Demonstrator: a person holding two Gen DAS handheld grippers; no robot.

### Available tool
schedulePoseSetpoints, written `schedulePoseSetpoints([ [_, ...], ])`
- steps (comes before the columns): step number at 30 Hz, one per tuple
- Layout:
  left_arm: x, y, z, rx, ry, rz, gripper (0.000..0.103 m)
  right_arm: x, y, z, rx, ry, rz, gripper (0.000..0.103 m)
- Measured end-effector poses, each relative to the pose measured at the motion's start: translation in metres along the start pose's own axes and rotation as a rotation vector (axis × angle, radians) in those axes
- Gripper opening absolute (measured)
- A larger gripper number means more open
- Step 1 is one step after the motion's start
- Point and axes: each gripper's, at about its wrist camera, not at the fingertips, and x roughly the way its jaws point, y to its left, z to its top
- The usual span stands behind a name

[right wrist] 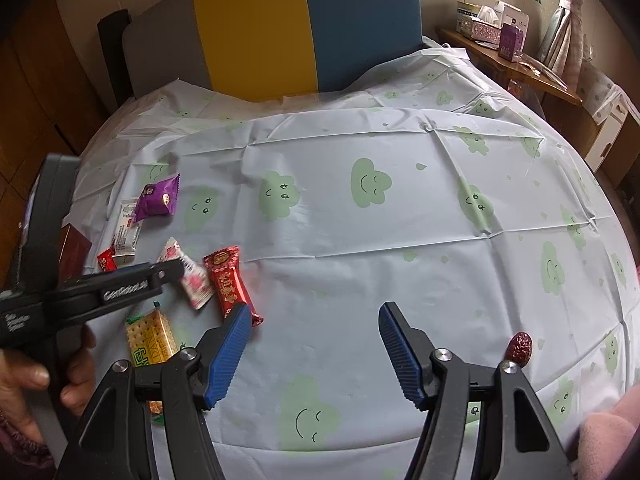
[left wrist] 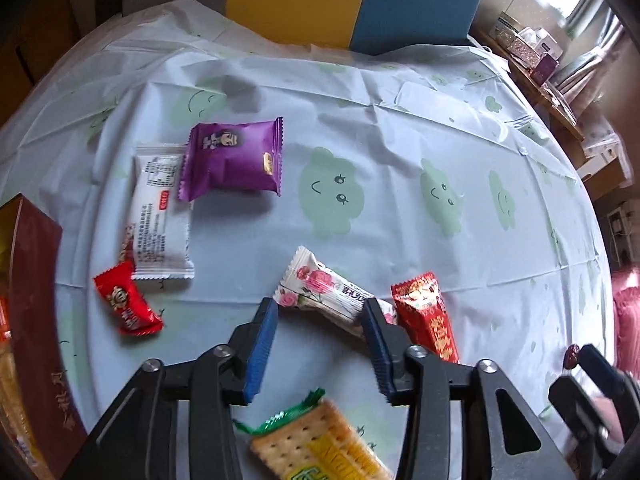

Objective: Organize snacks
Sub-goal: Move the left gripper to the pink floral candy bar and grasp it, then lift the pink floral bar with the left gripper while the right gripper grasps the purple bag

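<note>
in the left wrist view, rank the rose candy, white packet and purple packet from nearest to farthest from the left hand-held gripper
1. Rose candy: just ahead of the left hand-held gripper, lying across its open fingertips.
2. White packet: farther off, ahead to the left.
3. Purple packet: farthest, beyond the white packet's top end.

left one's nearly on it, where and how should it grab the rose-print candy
Grip the rose-print candy across its plump middle, coming straight down from above. It lies flat and slanted, and the open left hand-held gripper already straddles it; the crimped ends are thin and floppy.
</note>
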Motion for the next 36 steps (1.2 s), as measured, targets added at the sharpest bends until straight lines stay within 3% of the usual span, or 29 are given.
schedulePoseSetpoints([
  [8, 0.0, 0.019, 0.005, -0.149, 0.052, -0.081, 0.052, -0.001, 0.0, 0.0, 0.007, -0.003, 0.005, 0.067],
  [14, 0.004, 0.011, 0.013, -0.23, 0.047, -0.038, 0.054, -0.001, 0.001, -0.001, 0.005, -0.002, 0.007, 0.067],
  [16, 0.008, 0.003, 0.016, -0.208, 0.046, 0.008, 0.053, -0.001, 0.0, -0.001, 0.005, -0.001, 0.01, 0.067],
  [18, 0.01, -0.006, 0.018, -0.166, 0.029, 0.05, 0.036, -0.002, 0.001, -0.001, 0.004, -0.004, 0.012, 0.067],
  [24, 0.01, -0.022, 0.012, -0.008, -0.014, 0.103, 0.025, -0.003, 0.0, -0.001, 0.01, -0.006, 0.019, 0.067],
  [28, 0.0, -0.014, 0.003, 0.019, -0.039, 0.096, 0.023, -0.001, -0.001, -0.001, 0.01, 0.001, 0.018, 0.067],
  [36, -0.069, 0.026, -0.03, 0.084, -0.197, 0.054, 0.023, 0.003, 0.0, -0.002, -0.006, 0.011, 0.003, 0.067],
])
